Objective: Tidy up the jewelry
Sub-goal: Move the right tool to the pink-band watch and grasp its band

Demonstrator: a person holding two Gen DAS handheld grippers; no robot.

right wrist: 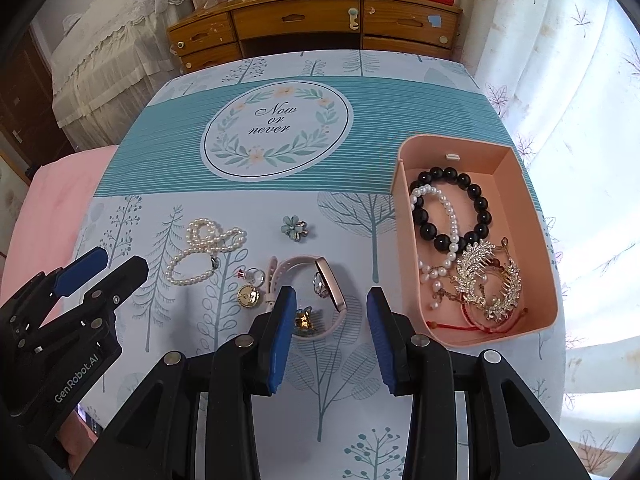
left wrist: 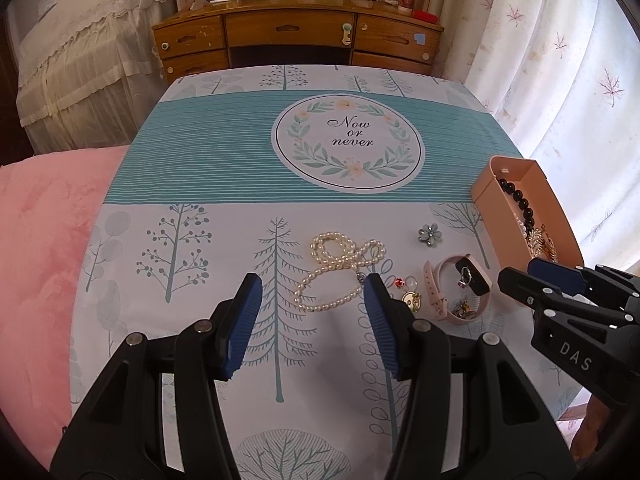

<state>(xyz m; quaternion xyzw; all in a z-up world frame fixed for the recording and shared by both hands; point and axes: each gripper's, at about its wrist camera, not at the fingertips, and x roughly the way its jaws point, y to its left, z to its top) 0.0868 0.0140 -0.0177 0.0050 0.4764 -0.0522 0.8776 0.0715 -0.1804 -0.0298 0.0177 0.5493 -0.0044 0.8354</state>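
Observation:
A pink tray [right wrist: 538, 240] on the right of the table holds a black bead bracelet [right wrist: 476, 204], a pearl bracelet [right wrist: 448, 208], a gold comb [right wrist: 494, 280] and a red cord. Loose on the cloth lie a pearl necklace [left wrist: 340, 264], a flower clip [right wrist: 295, 227], a round gold pendant [right wrist: 249, 296], a small ring [right wrist: 256, 276] and a pink watch [right wrist: 332, 284]. My right gripper [right wrist: 331, 294] hovers open above the watch, its pads clear of it. My left gripper [left wrist: 312, 280] is open just short of the pearl necklace, holding nothing.
The tablecloth [left wrist: 224, 152] has a teal band and a round print in the middle. A pink cushion [left wrist: 44, 240] lies off the left edge. A wooden dresser [left wrist: 296, 36] stands beyond the far edge, and a curtain [left wrist: 560, 80] hangs on the right.

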